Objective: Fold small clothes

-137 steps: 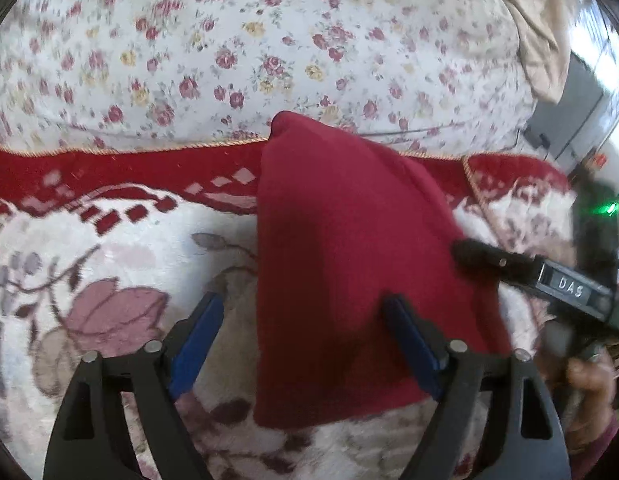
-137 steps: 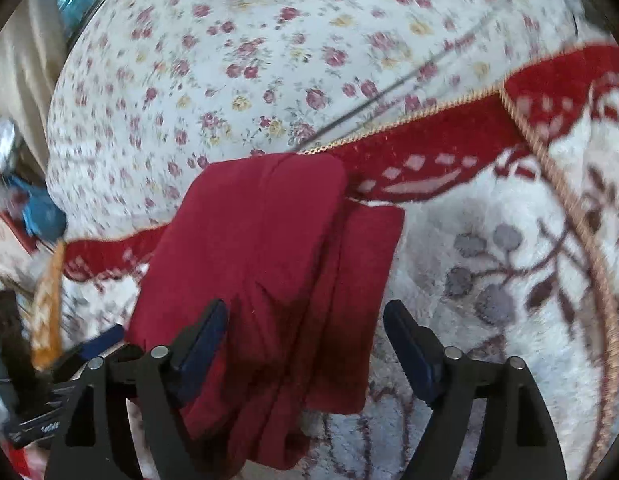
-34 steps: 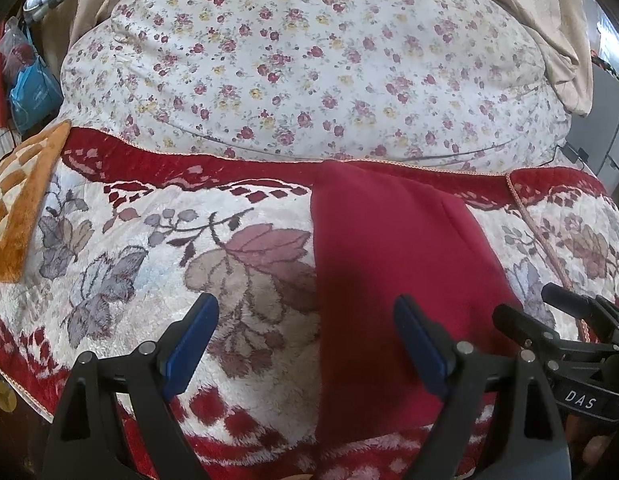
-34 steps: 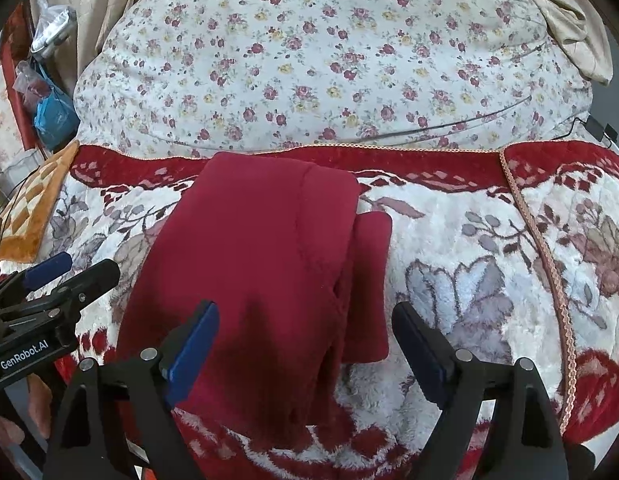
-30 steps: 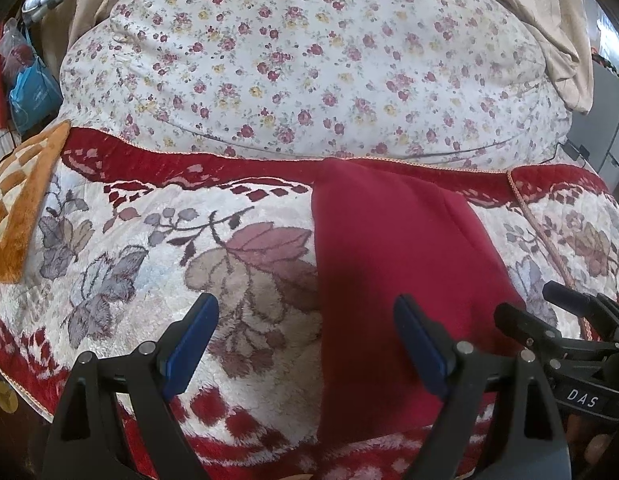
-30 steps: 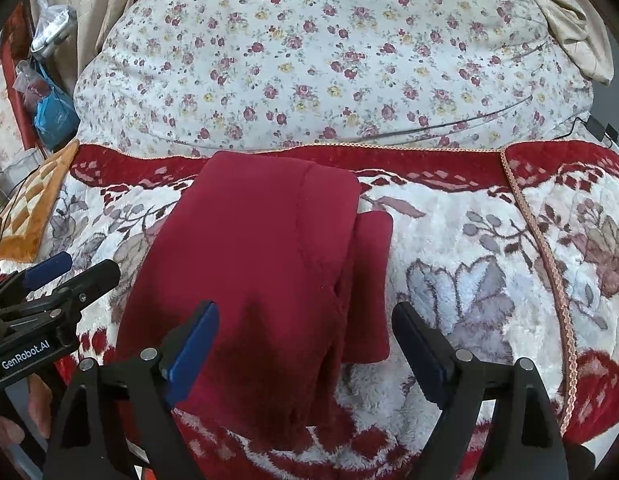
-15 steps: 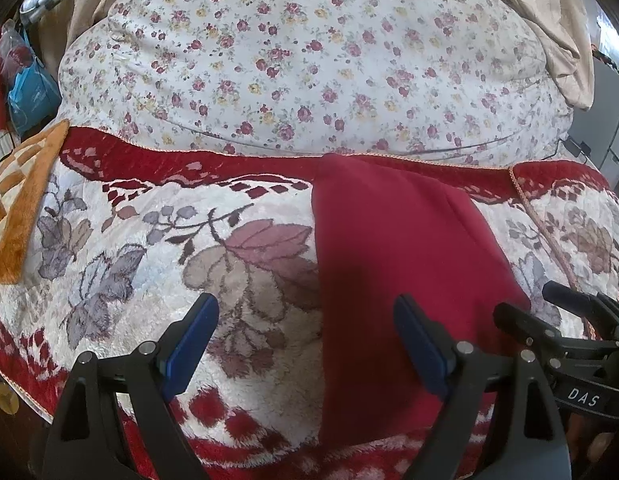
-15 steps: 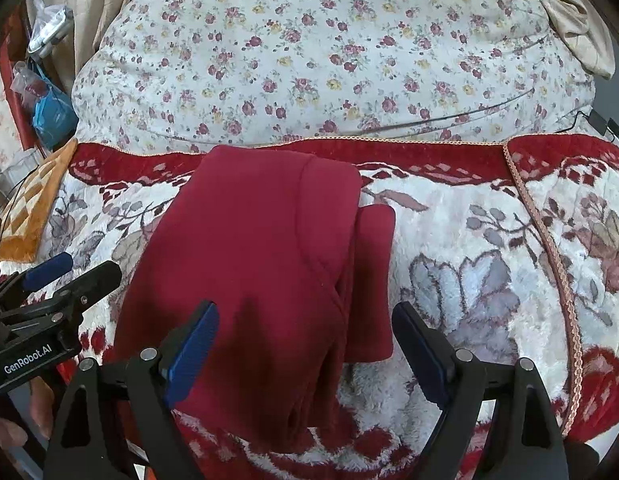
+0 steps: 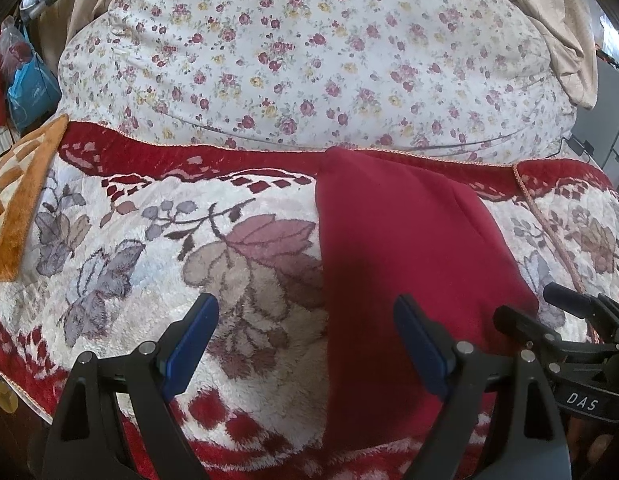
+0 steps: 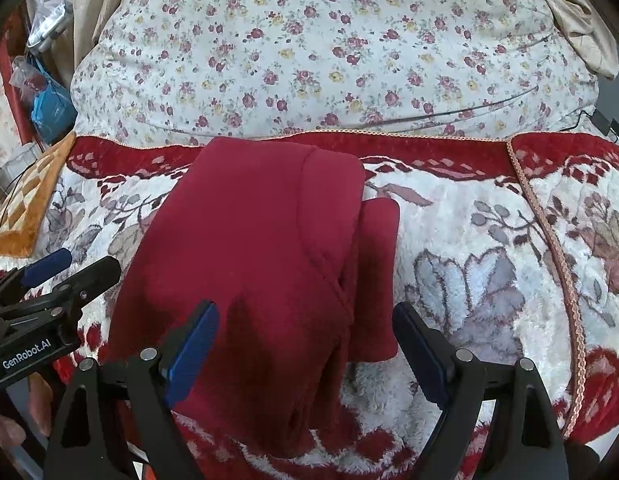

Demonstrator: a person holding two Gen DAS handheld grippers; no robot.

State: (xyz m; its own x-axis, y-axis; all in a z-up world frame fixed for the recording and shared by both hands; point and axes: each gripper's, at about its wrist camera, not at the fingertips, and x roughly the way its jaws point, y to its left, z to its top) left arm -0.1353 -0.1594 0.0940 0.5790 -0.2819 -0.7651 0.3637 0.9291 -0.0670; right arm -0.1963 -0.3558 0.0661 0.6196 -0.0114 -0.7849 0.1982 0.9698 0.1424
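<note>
red garment (image 9: pixel 409 264) covers the blanket (image 9: pixel 229 248) beneath.

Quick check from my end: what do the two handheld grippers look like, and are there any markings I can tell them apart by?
Both are matte black plastic with silver pivot screws and blue pads on the fingers. The left gripper reads "GenRobot.AI" in white on its side, seen in the right wrist view. The right gripper shows "DAS" in white, seen in the left wrist view. No cables or sleeves are visible.
</note>
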